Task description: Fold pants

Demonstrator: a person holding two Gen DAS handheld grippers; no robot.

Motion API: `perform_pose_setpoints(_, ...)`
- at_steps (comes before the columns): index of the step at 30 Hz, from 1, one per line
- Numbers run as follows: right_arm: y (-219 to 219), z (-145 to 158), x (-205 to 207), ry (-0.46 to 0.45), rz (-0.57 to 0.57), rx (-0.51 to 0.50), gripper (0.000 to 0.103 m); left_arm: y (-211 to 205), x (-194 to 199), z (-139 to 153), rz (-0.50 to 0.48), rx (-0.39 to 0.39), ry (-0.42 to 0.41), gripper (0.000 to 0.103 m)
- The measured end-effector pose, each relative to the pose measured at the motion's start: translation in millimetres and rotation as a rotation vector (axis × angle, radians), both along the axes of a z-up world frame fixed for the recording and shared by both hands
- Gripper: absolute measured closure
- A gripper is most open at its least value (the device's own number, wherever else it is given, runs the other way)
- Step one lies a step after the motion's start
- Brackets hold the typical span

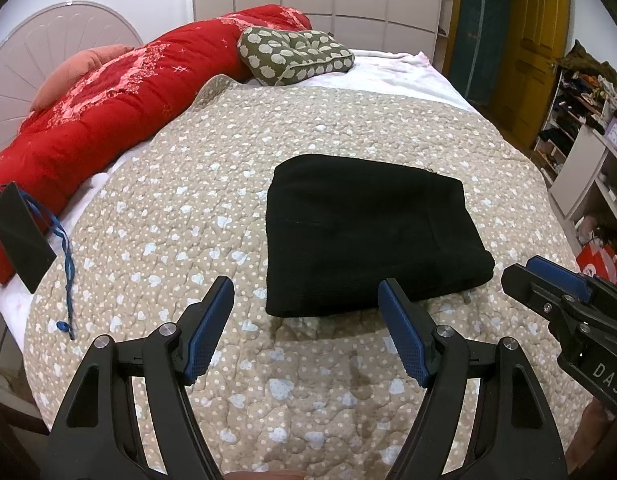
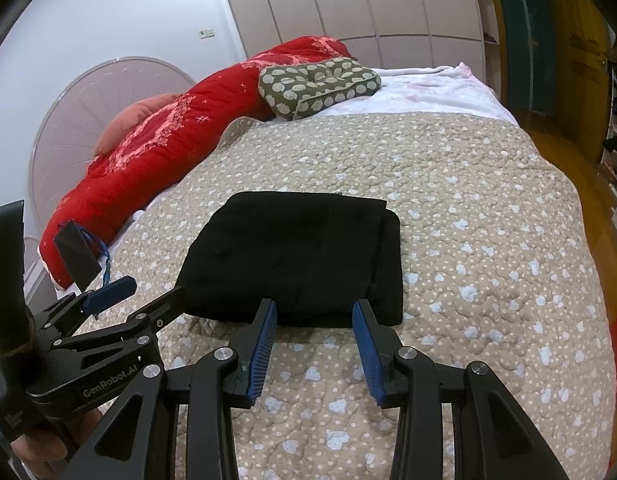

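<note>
The black pants [image 1: 368, 232] lie folded into a compact rectangle on the bed's beige quilt [image 1: 188, 208], near the middle and toward the near edge. The left tongs [image 1: 306, 328] stand wide open with nothing between the blue pads, just short of the pants' near edge. The right tongs [image 2: 314, 336] are also open and empty, their tips just at the near edge of the pants. Along the far left lies a red duvet [image 1: 108, 112], with a green cushion [image 1: 296, 56] beside it and a black card [image 1: 20, 236] with a blue cord [image 1: 66, 264] at the left.
</note>
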State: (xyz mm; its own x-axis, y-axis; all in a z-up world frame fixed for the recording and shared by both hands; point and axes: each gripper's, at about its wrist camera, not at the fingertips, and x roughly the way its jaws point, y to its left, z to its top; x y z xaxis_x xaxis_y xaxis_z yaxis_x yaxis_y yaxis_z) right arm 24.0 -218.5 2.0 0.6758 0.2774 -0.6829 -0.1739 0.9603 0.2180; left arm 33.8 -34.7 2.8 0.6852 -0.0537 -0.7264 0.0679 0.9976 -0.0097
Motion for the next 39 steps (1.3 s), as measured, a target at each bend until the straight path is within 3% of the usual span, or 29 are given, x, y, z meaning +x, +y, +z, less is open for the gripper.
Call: perform_pose_setpoints(39,3.6,-8.5,2.7,0.019,0.001,0.001,0.064,0.6,9.3,-8.1,-0.005,-0.014,0.034,0.028)
